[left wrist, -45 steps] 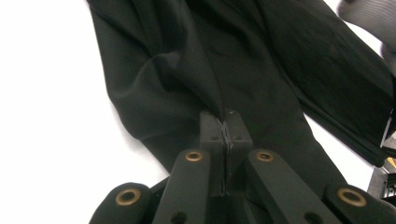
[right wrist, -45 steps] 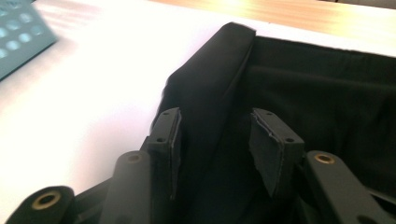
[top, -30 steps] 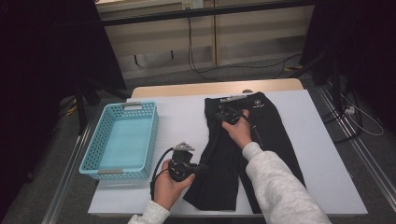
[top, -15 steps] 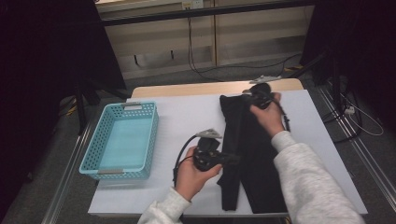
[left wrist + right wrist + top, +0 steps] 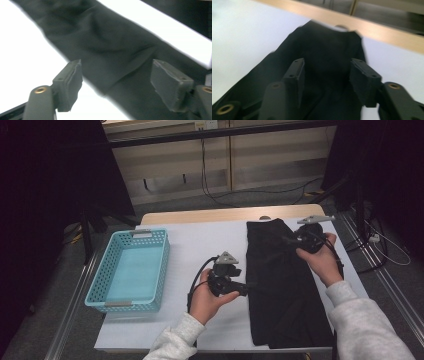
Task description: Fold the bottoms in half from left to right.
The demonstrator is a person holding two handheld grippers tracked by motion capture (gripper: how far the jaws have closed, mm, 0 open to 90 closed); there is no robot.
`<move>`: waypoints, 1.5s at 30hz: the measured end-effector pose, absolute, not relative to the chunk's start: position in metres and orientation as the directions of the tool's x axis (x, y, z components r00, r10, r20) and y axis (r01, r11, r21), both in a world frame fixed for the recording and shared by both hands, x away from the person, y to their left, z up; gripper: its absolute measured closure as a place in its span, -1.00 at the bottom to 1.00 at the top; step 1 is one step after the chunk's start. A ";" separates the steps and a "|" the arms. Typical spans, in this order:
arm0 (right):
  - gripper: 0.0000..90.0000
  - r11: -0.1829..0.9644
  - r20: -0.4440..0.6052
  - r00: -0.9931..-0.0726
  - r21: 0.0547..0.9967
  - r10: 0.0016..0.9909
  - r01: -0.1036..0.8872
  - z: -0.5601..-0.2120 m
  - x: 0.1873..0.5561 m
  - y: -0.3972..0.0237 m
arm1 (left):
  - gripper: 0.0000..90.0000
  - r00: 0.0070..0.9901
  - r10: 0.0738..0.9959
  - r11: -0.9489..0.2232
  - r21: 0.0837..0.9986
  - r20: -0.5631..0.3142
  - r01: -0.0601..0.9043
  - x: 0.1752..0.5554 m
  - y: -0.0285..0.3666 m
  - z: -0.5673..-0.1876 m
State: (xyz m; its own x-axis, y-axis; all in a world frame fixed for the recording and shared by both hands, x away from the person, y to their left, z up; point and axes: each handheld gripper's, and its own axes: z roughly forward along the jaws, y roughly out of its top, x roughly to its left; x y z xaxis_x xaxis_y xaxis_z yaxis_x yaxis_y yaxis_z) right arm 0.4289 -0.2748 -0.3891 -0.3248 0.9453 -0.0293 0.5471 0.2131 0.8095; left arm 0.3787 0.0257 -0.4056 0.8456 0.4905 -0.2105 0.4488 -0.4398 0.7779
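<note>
A black garment lies folded into a long strip on the right half of the white table. My left gripper is at the strip's left edge, about halfway along. Its jaws have just been opening and stand wide over the black garment, with nothing pinched between the pads. My right gripper hovers over the far end of the strip. Its jaws have also just been opening. In the right gripper view the black garment lies below and ahead of the right gripper, free of it.
A teal plastic basket stands on the left side of the table. A wooden edge runs along the far side. Bare white table lies between the basket and the garment. Cables cross the floor behind the table.
Both hands have moved to the right. The garment, which lay with its two legs spread, has been folded over into one narrow strip at the right. Both grippers' jaws now stand apart.
</note>
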 end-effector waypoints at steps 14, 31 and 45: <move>-0.13 0.232 0.009 -0.382 0.782 0.924 0.579 -0.437 0.341 -0.269 | -0.61 0.797 0.596 -0.493 0.740 -0.096 0.458 0.388 0.084 -0.435; 0.15 0.218 0.053 -0.377 0.738 0.925 0.639 -0.454 0.294 -0.275 | -0.65 0.796 0.603 -0.526 0.725 -0.051 0.444 0.386 0.092 -0.441; 0.23 0.239 0.054 -0.388 0.707 0.920 0.665 -0.458 0.282 -0.268 | -0.66 0.788 0.614 -0.511 0.739 -0.043 0.439 0.379 0.098 -0.436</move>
State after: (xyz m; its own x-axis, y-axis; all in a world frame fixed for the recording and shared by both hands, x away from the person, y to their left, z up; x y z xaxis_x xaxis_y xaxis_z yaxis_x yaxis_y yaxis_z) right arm 0.2817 -0.2680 -0.4583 -0.3884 0.9199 0.0538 0.6651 0.2394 0.7074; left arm 0.3795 0.0977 -0.4355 0.7880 0.6142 -0.0430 0.4388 -0.5111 0.7391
